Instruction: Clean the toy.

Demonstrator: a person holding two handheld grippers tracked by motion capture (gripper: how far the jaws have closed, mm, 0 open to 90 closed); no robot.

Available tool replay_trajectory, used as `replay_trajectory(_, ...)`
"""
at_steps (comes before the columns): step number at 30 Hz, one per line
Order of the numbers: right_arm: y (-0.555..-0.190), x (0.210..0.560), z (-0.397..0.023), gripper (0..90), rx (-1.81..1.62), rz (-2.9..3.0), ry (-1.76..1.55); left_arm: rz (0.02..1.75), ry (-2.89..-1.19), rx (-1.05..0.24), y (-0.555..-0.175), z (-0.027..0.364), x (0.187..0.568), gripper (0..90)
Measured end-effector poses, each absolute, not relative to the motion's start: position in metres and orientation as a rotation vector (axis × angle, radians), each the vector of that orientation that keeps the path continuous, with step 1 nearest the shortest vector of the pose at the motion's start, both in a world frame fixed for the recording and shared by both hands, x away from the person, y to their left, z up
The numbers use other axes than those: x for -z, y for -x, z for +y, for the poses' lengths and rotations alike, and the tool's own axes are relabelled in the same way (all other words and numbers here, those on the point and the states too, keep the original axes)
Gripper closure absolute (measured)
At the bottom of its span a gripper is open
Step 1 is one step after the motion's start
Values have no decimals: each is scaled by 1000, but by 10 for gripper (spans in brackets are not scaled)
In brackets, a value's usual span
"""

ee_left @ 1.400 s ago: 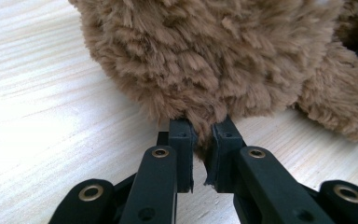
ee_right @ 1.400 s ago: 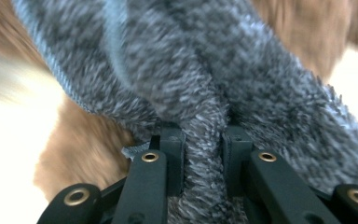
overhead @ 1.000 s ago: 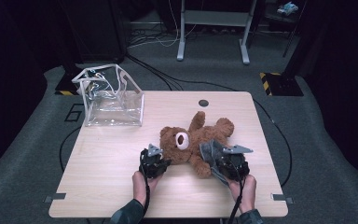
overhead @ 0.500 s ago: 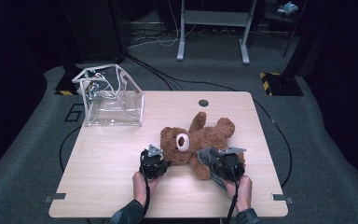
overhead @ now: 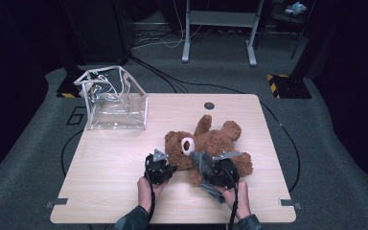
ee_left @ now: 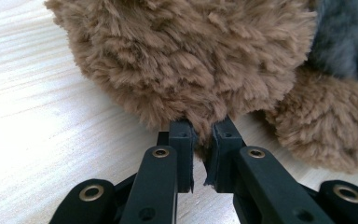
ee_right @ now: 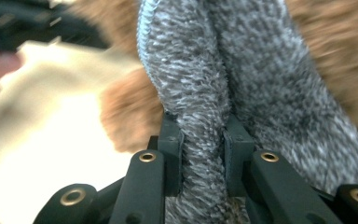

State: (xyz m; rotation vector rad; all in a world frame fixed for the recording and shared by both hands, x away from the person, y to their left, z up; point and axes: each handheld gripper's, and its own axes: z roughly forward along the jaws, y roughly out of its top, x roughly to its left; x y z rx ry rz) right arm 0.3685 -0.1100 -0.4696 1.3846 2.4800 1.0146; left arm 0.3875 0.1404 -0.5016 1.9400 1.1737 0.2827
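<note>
A brown teddy bear (overhead: 215, 136) lies on its back in the middle of the wooden table (overhead: 115, 163), head toward the left. My left gripper (overhead: 166, 168) is at the bear's head, shut on a tuft of its fur (ee_left: 186, 56); the jaws (ee_left: 199, 140) stand almost together. My right gripper (overhead: 205, 167) lies over the bear's belly, shut on a fold of fuzzy grey cloth (ee_right: 205, 84) that runs up between its jaws (ee_right: 203, 135). The grey cloth (overhead: 199, 160) wraps part of the bear's body and also shows at the far right in the left gripper view (ee_left: 340, 42).
A clear plastic bag (overhead: 115, 103) stands open at the table's back left corner. A round cable hole (overhead: 209, 105) sits near the back edge. Dark floor with cables and a metal stand (overhead: 219, 28) lies beyond the table.
My right gripper has moved left and slightly down across the bear, carrying the grey cloth toward the head. The left gripper has kept still.
</note>
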Motion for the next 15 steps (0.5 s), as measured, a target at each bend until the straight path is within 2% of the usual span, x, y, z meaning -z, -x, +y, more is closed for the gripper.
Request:
replay_trajectory(7,-356,445,-123,739,-1053,2396,-1397,1164,-1943,-285,-388,141,501,821)
replay_trajectory(8,-361,432,-127,739,-1075,2334,-1401,1161,-1952,-279,-388,142,501,821)
replay_trajectory(12,-377,416,-124,733,-1104,2261,-1414,1160,-1948,-276,-389,142,501,821)
replay_trajectory(15,-392,419,-112,729,-1087,2284,-1443,1163,-1946,-280,-389,141,501,822)
